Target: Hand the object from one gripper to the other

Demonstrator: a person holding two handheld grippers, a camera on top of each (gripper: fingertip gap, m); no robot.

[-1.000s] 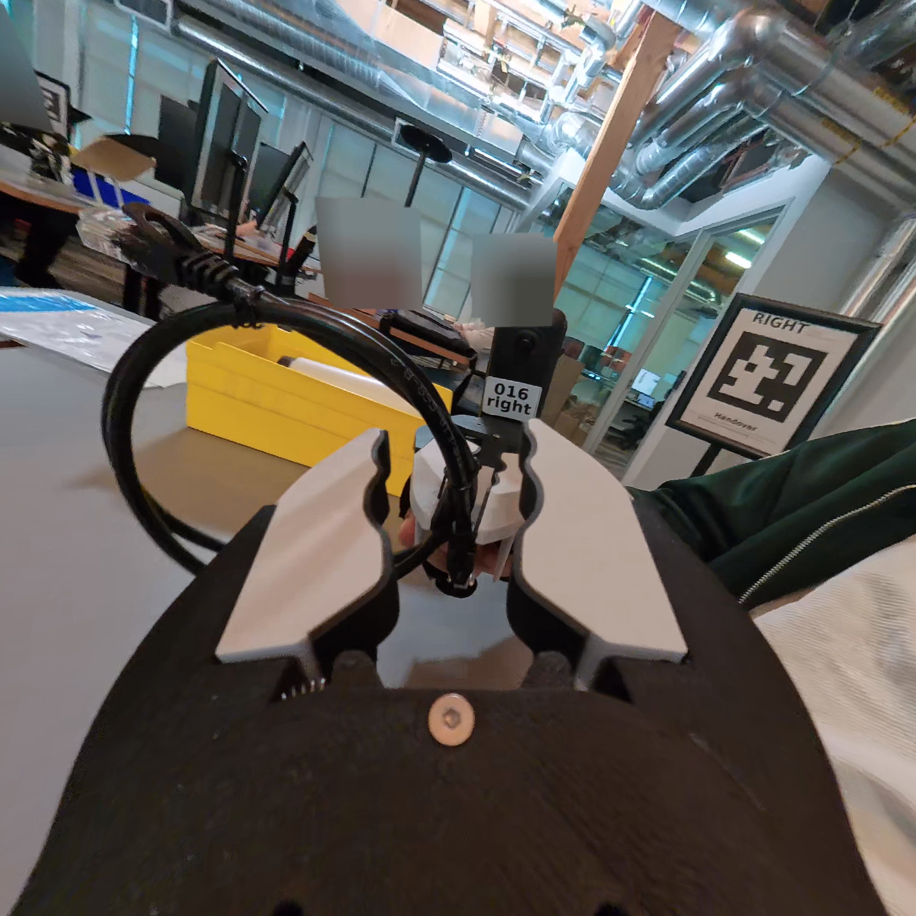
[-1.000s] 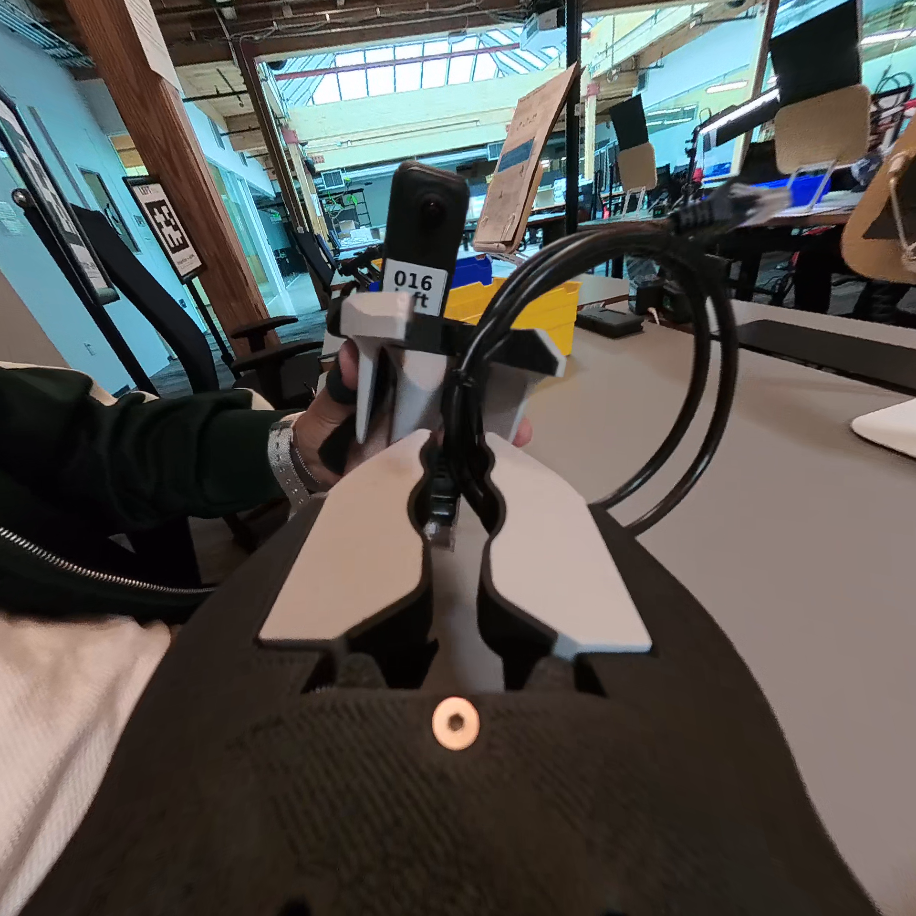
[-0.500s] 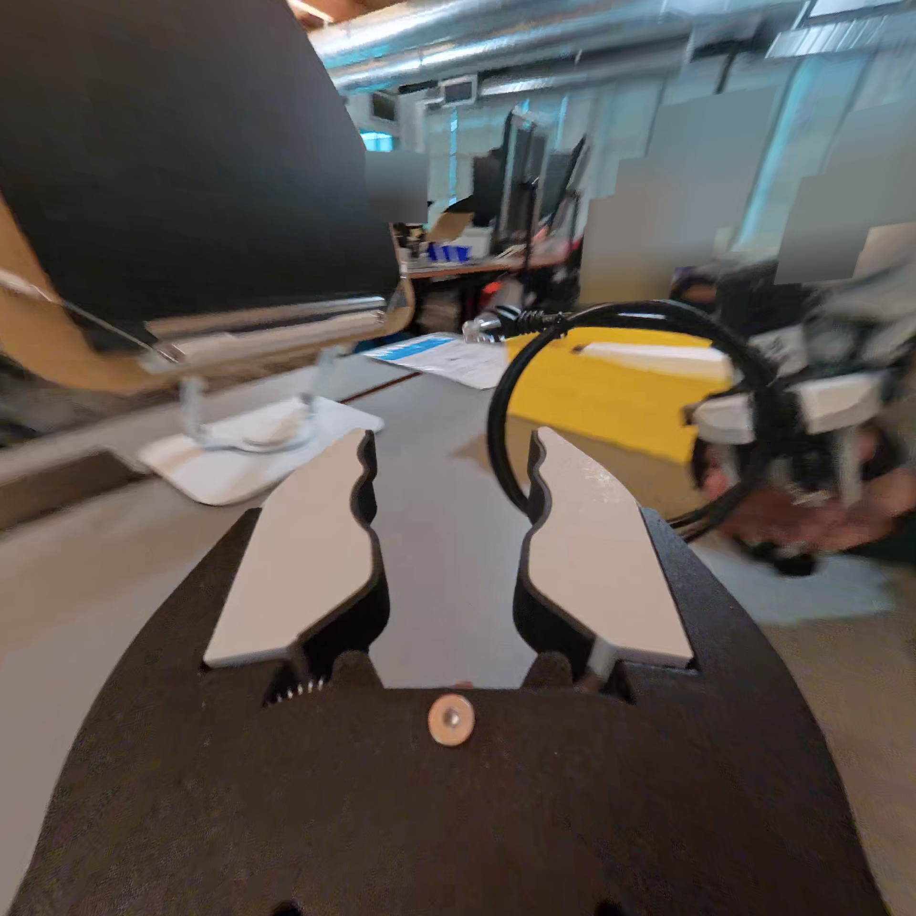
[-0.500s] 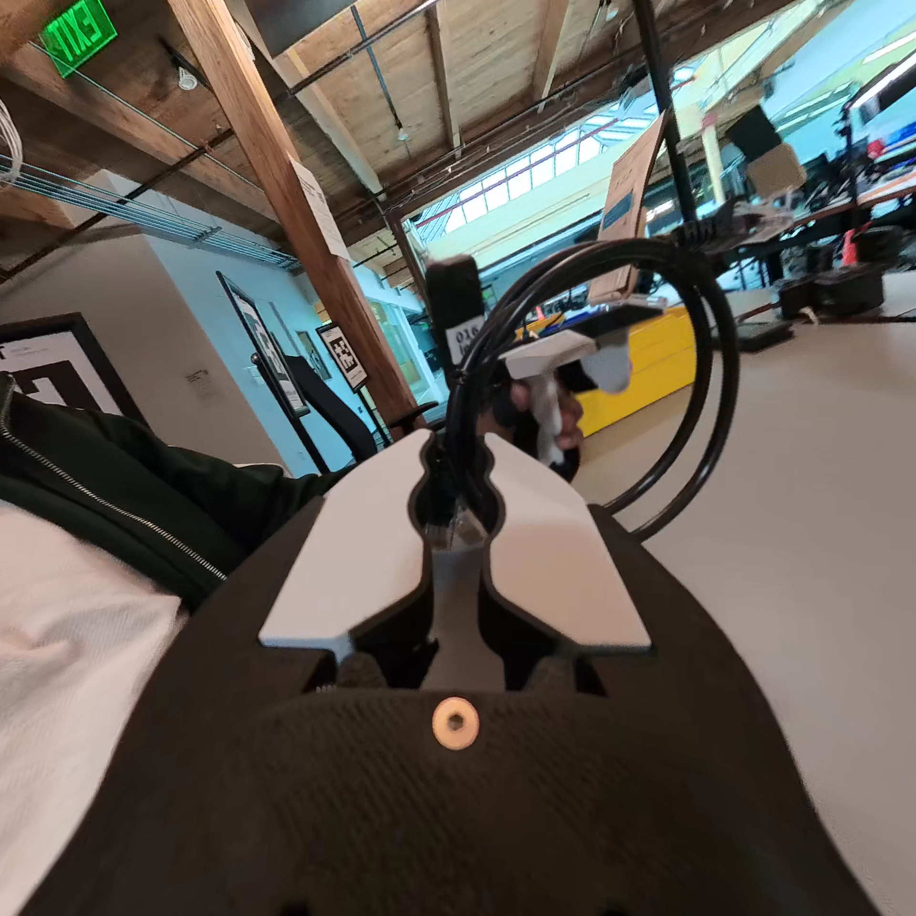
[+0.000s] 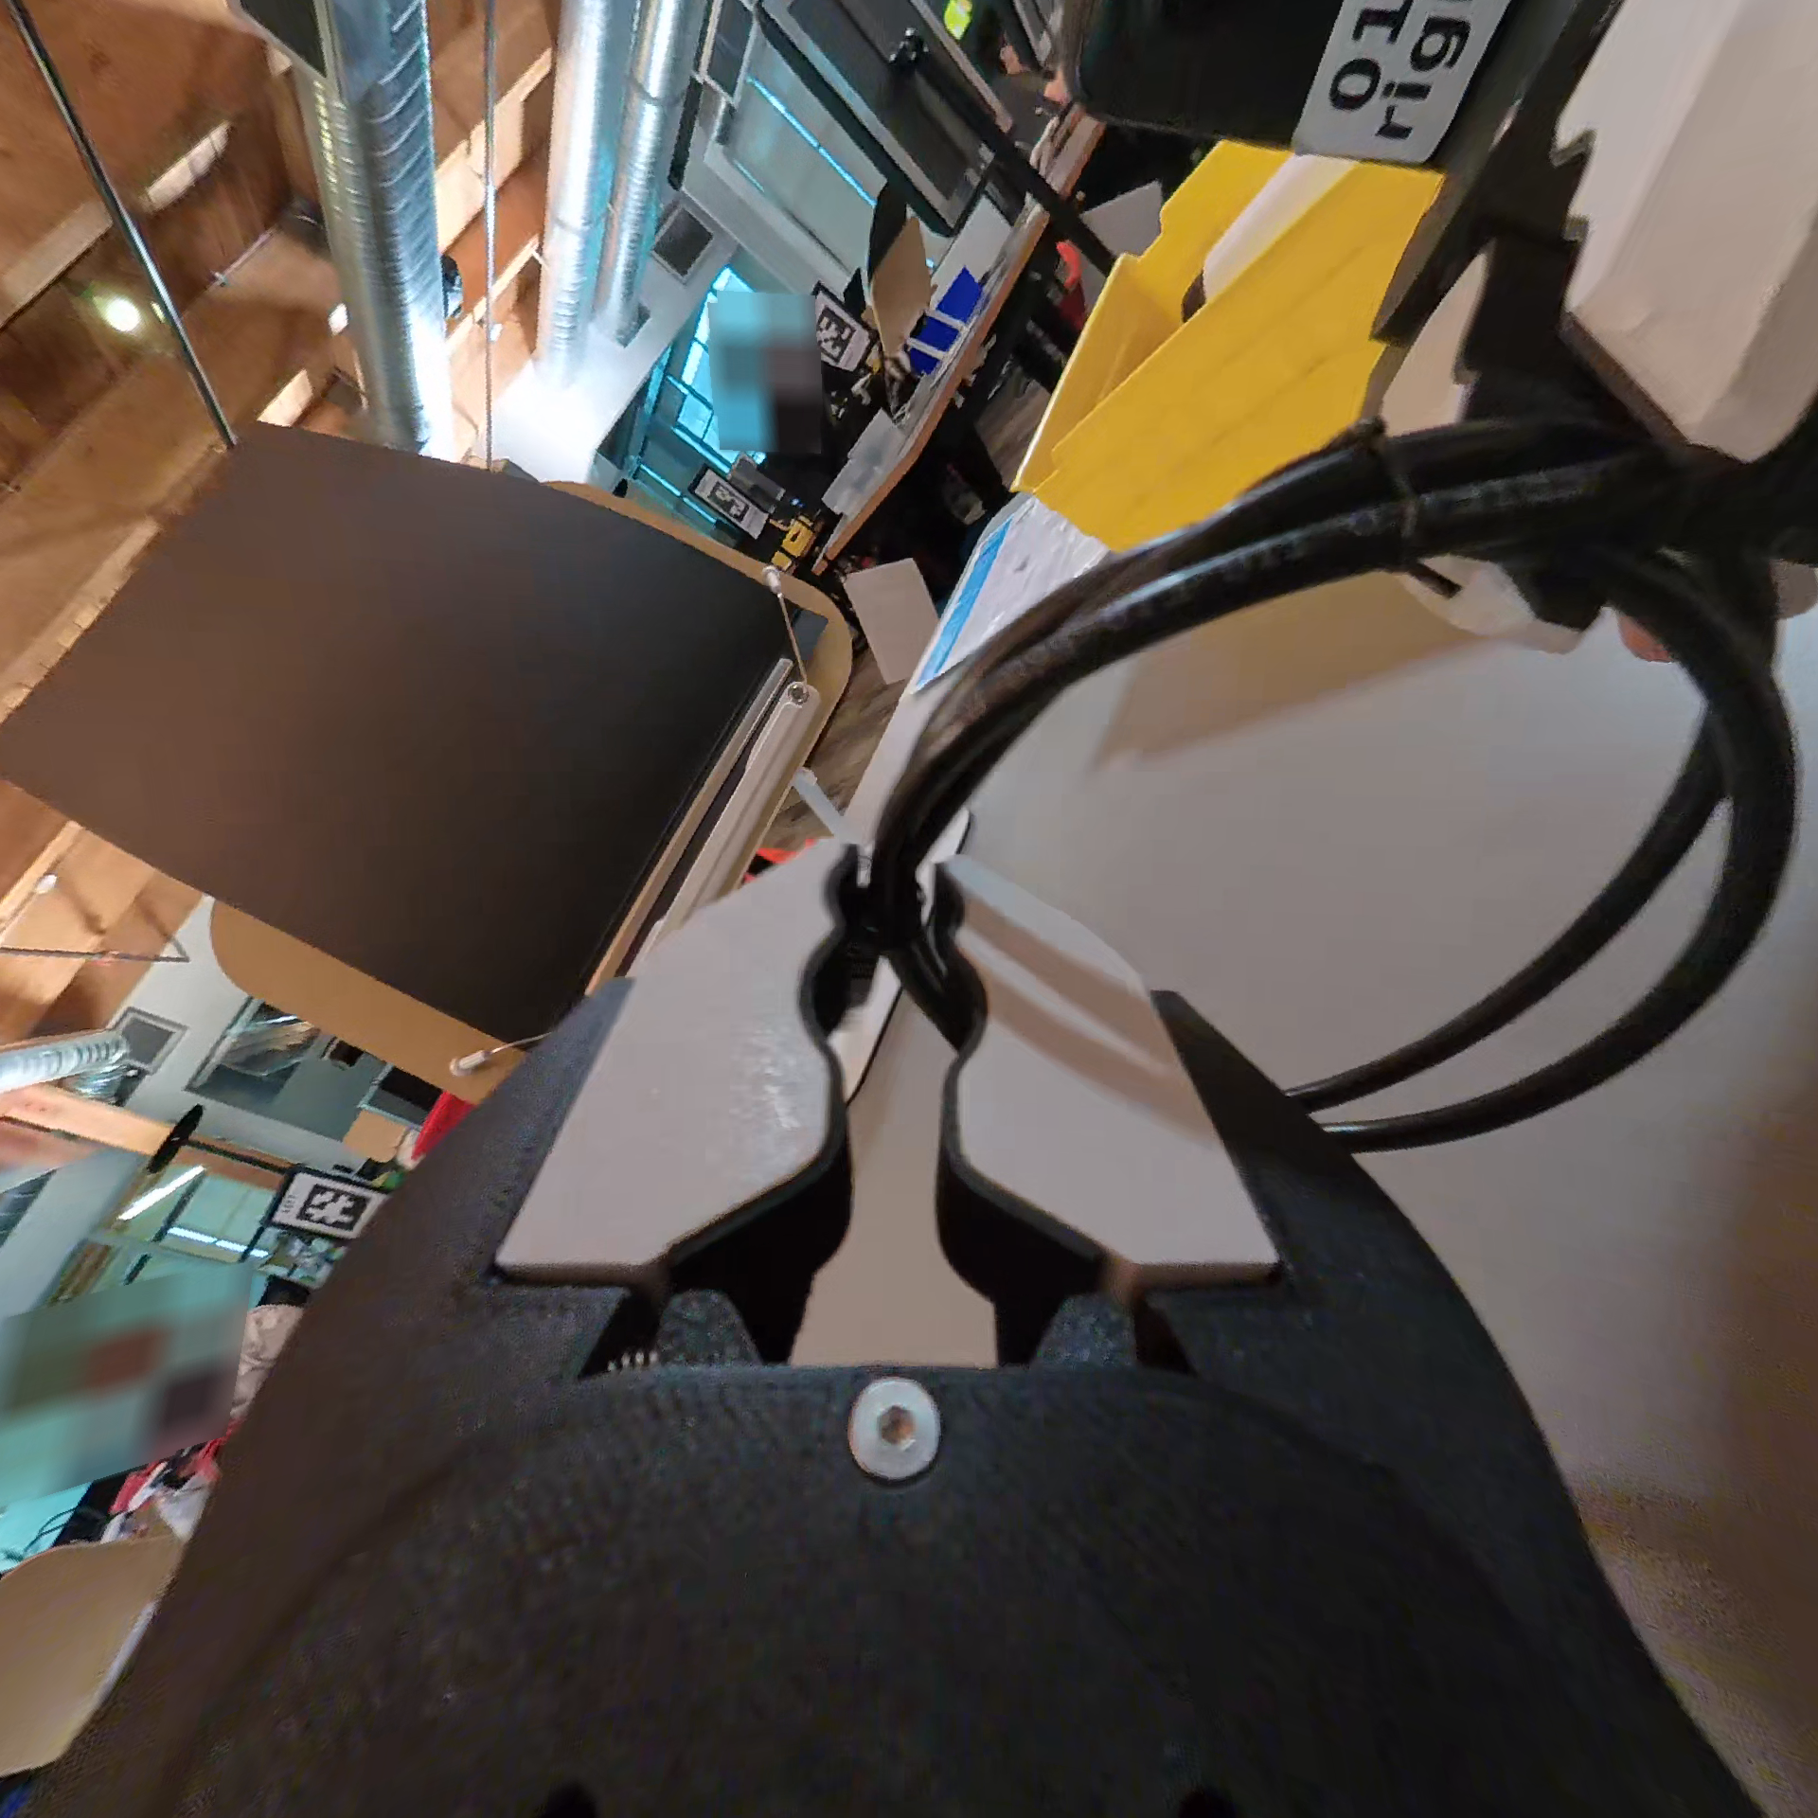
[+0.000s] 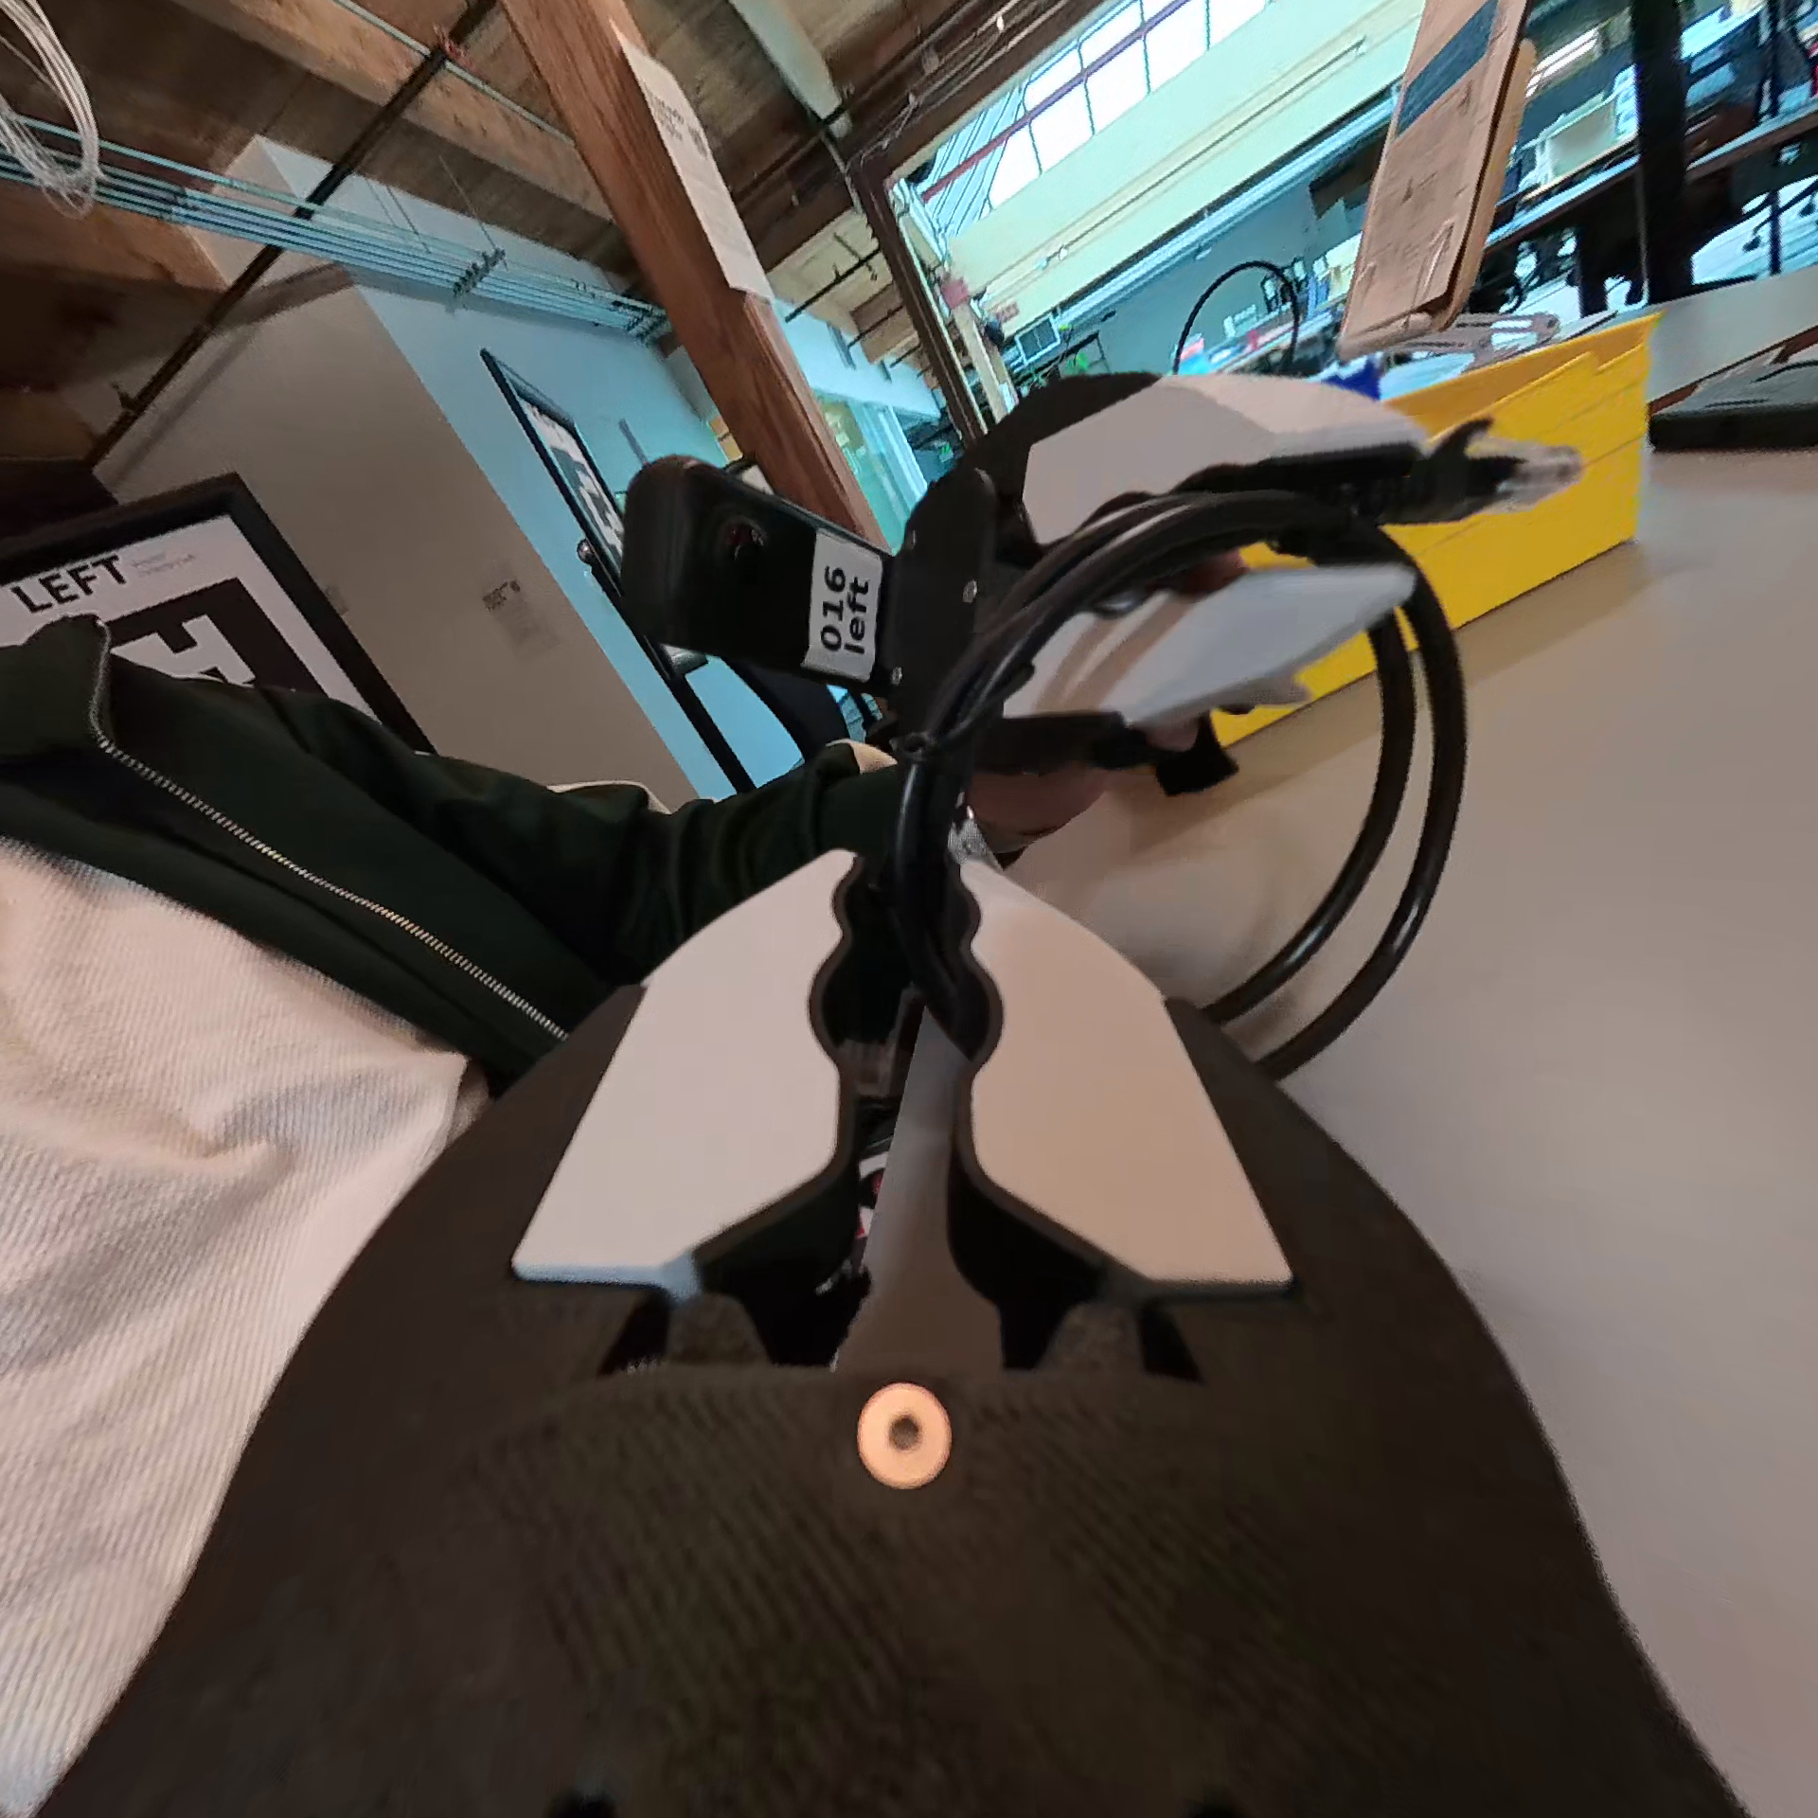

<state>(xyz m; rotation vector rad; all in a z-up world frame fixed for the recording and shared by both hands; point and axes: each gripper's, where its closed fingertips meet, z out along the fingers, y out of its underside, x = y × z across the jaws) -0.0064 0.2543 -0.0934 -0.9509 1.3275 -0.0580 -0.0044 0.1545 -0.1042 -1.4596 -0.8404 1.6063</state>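
The cable [image 6: 1417,748] is a black coil hanging above the table [image 6: 1623,885], and both grippers have a hold on it at once. The right gripper [image 6: 905,935] has its fingers drawn narrow on the bunched strands near one plug. The left gripper [image 5: 890,905] is pinched on the coil's far side, close by the other plug [image 6: 1515,467], which sticks out past its white fingers [image 6: 1230,630]. In the left wrist view the coil arcs from that gripper's tips up to the right gripper at the top right, in front of the yellow bin [image 5: 1230,344].

This looks like the middle of the handover — receiver closed, giver not yet let go. To do it well, I would first confirm the left grip takes in all strands of the coil, not just one loop. Then the right fingers should open slowly and fully, and draw straight back along their own line so the notched tips do not snag a strand. Keeping the left gripper steady while that happens — no tugging — should stop the coil from slipping or springing open over the table.
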